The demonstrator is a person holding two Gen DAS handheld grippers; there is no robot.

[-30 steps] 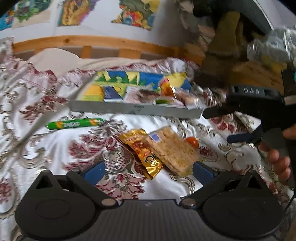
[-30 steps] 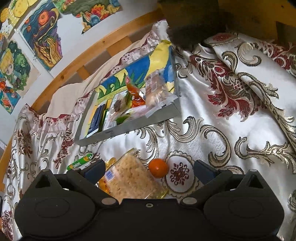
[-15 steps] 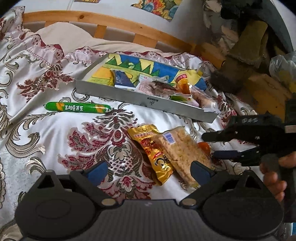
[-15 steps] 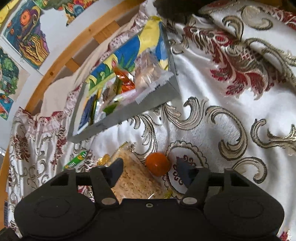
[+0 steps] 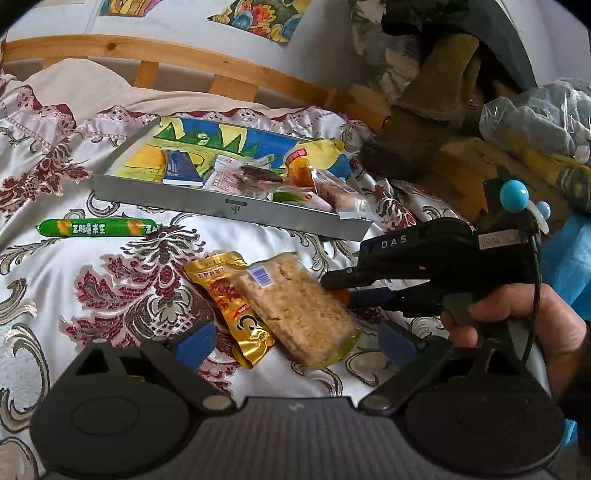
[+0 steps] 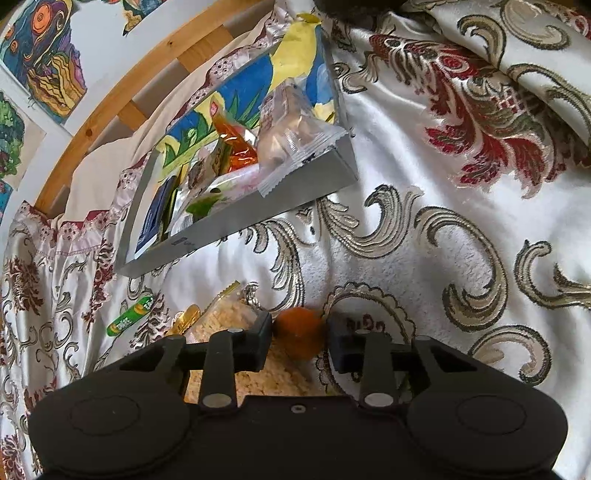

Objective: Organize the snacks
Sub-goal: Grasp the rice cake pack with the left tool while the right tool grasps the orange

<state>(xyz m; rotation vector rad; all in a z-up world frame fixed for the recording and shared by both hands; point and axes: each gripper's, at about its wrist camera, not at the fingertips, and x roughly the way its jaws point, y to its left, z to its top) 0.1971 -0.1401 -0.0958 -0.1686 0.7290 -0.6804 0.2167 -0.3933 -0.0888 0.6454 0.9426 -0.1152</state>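
We see our left gripper (image 5: 297,338): black plastic body, ribbed grey centre panel, silver pivot screws, blue finger pads (image 5: 195,341). Our right gripper (image 5: 338,290) is black, marked "DAS", with turquoise ball knobs, a white label and a thin black cable. A blue sleeve (image 5: 570,258) shows behind it.

A white wall (image 5: 177,33) hung with colourful paintings (image 6: 44,48) rises behind a wooden bed rail (image 5: 184,61). A cream bedspread (image 6: 424,206) with red and gold scrollwork covers the bed in daylight.
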